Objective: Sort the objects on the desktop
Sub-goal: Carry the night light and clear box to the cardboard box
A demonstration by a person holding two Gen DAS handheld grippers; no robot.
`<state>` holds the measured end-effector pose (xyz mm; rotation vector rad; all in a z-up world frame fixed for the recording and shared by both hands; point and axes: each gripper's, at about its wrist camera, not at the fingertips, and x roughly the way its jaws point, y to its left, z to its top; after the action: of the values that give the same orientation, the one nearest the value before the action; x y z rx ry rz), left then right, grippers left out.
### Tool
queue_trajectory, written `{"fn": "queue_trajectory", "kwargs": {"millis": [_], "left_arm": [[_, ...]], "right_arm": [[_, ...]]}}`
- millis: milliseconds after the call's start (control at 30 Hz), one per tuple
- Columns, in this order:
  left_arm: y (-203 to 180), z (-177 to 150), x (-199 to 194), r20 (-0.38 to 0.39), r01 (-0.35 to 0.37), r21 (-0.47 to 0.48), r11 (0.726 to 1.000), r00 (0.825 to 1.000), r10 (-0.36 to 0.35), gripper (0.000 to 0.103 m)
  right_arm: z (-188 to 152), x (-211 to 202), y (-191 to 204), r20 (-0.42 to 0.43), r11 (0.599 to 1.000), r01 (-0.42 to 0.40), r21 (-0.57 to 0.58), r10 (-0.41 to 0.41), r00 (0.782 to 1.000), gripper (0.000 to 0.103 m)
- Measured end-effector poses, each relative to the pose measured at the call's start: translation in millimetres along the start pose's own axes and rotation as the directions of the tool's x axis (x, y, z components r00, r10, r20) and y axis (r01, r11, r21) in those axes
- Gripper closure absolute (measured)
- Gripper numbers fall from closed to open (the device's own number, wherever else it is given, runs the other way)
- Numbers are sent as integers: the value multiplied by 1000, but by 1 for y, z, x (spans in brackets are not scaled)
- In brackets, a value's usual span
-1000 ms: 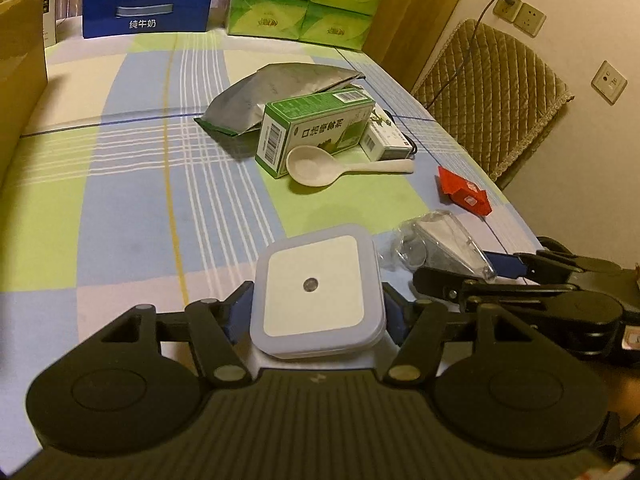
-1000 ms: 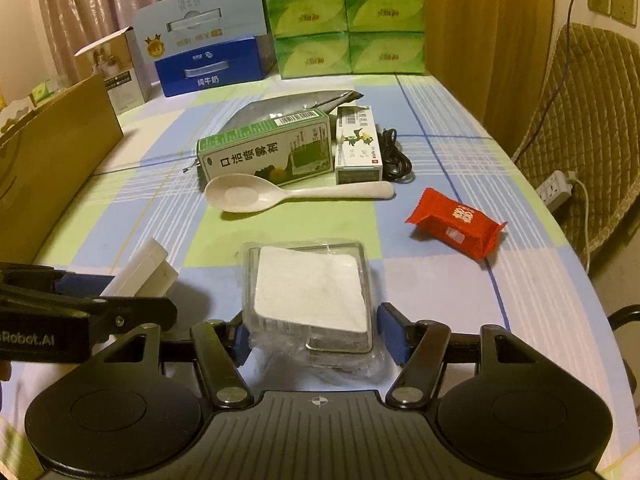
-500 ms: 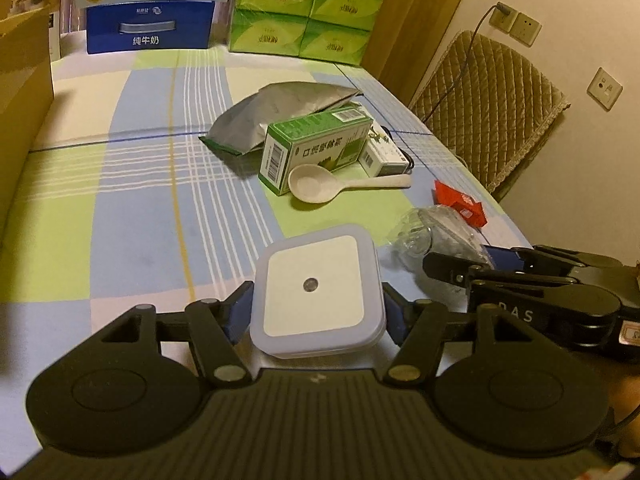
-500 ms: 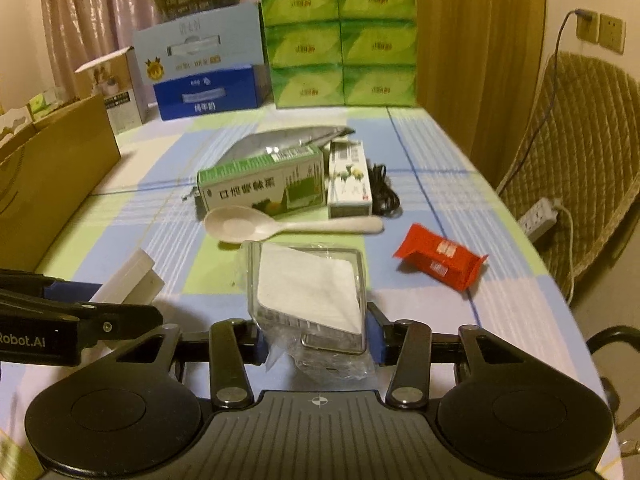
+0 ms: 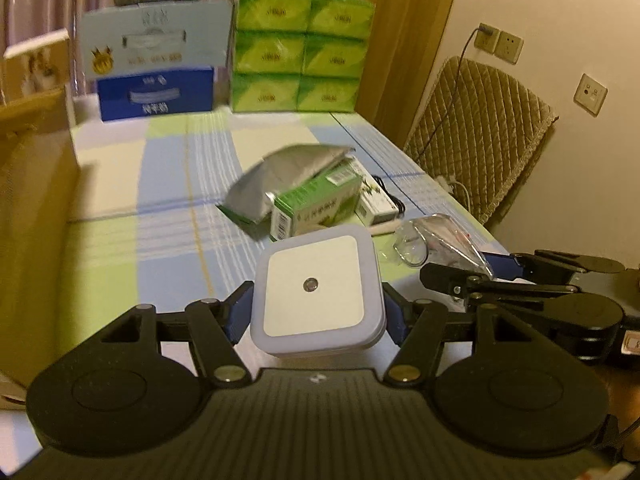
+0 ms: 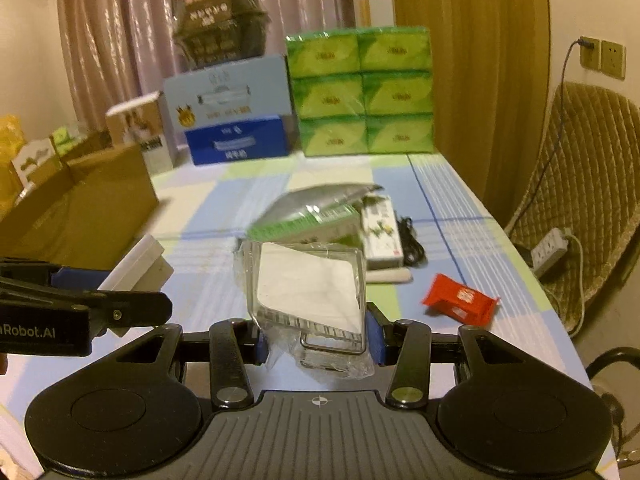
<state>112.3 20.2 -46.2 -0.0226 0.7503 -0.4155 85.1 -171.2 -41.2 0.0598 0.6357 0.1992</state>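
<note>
My left gripper (image 5: 318,314) is shut on a square white night light (image 5: 318,290) with a small sensor dot, held above the table. My right gripper (image 6: 316,336) is shut on a clear plastic-wrapped packet (image 6: 310,284) with a white insert, tilted and lifted off the table. The packet also shows in the left wrist view (image 5: 436,240), and the night light in the right wrist view (image 6: 138,266). On the checked tablecloth lie a green medicine box (image 5: 316,206), a silver pouch (image 5: 280,182), a small white box (image 6: 382,232), a black cable (image 6: 412,242), a spoon handle (image 6: 390,276) and a red sachet (image 6: 460,300).
A brown cardboard box (image 6: 76,212) stands at the table's left. A blue and white milk carton box (image 6: 236,120) and stacked green tissue packs (image 6: 362,90) stand at the far end. A padded chair (image 6: 588,184) and a power strip (image 6: 552,250) are beyond the right edge.
Both grippers have risen and tilted up with their objects, so more of the far end of the room shows. The packet now hangs tilted between the right fingers.
</note>
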Motion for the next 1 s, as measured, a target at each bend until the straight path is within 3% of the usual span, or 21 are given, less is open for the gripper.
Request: {"fn": "queue_trajectory", "kwargs": {"millis": [400,700,833,1000], "left_arm": [[43,18,-94,93,-145,17,989,985,143,43],[128,24,-169,123,-313,-28,949,941,314,43],[172,25,-184,103,-364,-60,930,924,368,43],[212,24,-183,69,-392,-77,917,915,397,43]], "right_arm": [[47,-25,94,77,978,-181,-107,190,979,60],[78,-7,189,59,926,-289,-245,311,948,60],[84,13,223,20,903,-329,-276,347,938,60],[84,36,251,-16,885,-356,-299,368,930,60]]}}
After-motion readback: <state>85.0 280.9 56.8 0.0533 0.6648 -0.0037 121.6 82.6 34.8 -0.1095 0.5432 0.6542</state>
